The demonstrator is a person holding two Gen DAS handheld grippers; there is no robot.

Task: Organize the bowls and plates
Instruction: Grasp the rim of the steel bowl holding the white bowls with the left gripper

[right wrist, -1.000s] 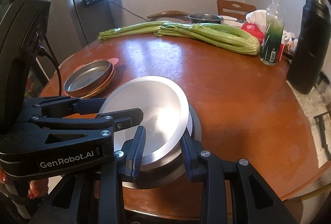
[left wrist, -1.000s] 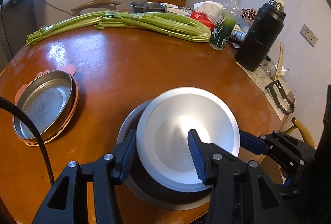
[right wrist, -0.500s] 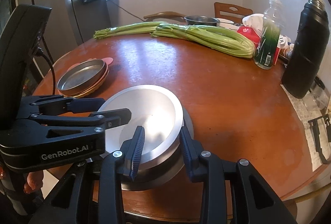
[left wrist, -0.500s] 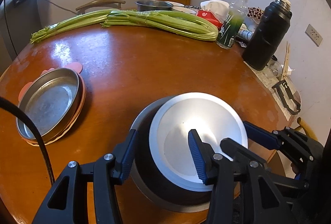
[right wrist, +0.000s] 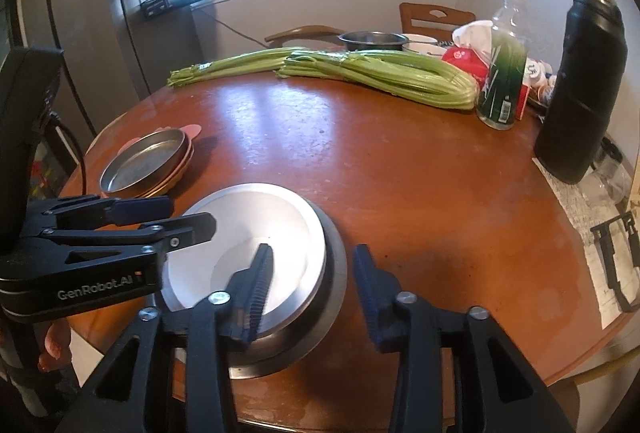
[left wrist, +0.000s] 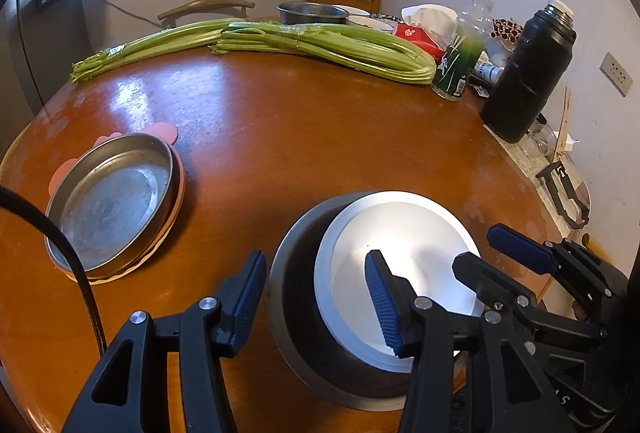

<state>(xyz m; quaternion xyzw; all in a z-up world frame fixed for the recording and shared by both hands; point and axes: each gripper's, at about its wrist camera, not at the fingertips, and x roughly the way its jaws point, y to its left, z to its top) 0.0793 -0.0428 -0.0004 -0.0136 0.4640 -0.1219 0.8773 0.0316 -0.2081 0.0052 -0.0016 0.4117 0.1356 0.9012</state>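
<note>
A pale metal bowl [left wrist: 412,241] sits nested inside a larger steel bowl [left wrist: 296,273] near the table's front edge. My left gripper [left wrist: 316,299] straddles their left rims: one finger is just outside the big bowl, the other over the inner bowl's hollow. Its jaws are opening and the pads press on nothing. My right gripper [right wrist: 314,283] straddles the right rims of the pale bowl [right wrist: 256,221] and the steel bowl [right wrist: 336,257]. Its jaws are opening too, and the outer finger stands clear of the wall. A steel plate [left wrist: 108,201] rests on a pink plate at the left.
Two celery bundles [left wrist: 320,45] lie across the back of the round wooden table [left wrist: 300,137]. A green bottle [left wrist: 456,69], a black flask [left wrist: 524,77], a steel pot [left wrist: 312,13] and a tissue pack crowd the back right. Chairs stand behind the table.
The pale bowl, earlier tilted high on the big bowl, has settled down into it. The right jaws have spread wide and the left jaws a little.
</note>
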